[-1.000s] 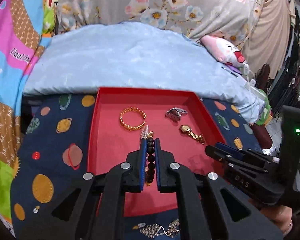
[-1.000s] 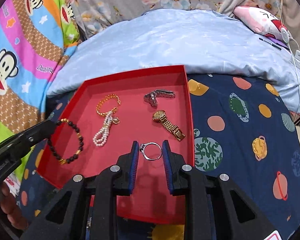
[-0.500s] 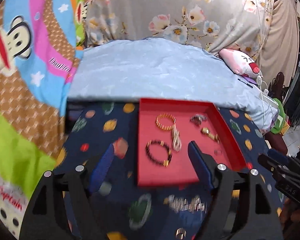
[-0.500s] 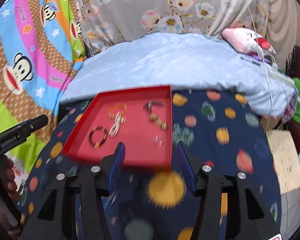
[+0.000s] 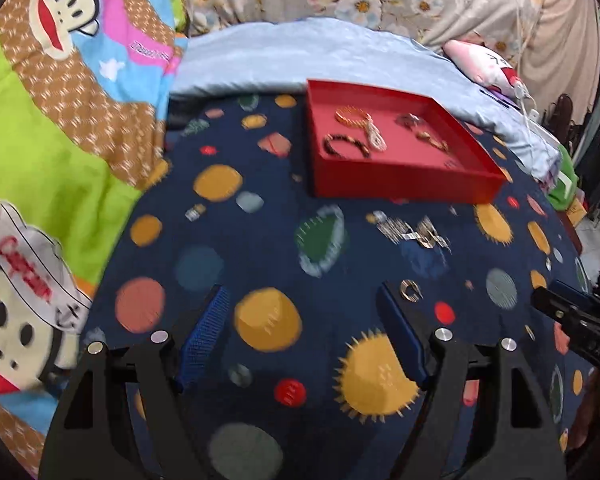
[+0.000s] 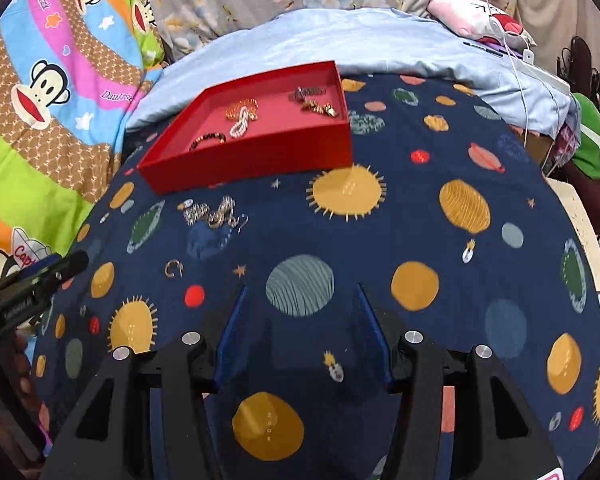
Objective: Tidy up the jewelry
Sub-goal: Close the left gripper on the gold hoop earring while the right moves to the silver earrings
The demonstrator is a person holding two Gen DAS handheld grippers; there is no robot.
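A red tray [image 5: 400, 182] [image 6: 260, 160] lies on a dark planet-print cloth. It holds a gold bangle [image 5: 352, 115], a dark bead bracelet [image 5: 346, 146] [image 6: 208, 137], a pearl piece [image 6: 240, 122], a silver piece [image 6: 308, 92] and a gold watch [image 6: 320, 109]. A silver chain heap [image 5: 416, 232] [image 6: 214, 212] and a small gold ring [image 5: 410, 291] [image 6: 174, 269] lie on the cloth in front of the tray. My left gripper [image 5: 300, 320] and right gripper [image 6: 298, 312] are both open, empty, and held back from the tray above the cloth.
A pale blue quilt [image 6: 340, 36] lies behind the tray, with a pink plush [image 6: 480, 20] and a white cable [image 6: 516, 64] at its right. A bright cartoon blanket [image 5: 60, 120] is on the left. The cloth's right edge drops off near a green item [image 6: 592, 136].
Both grippers opened and pulled back from the tray. The bead bracelet now lies in the tray, and so does the ring the right gripper was around.
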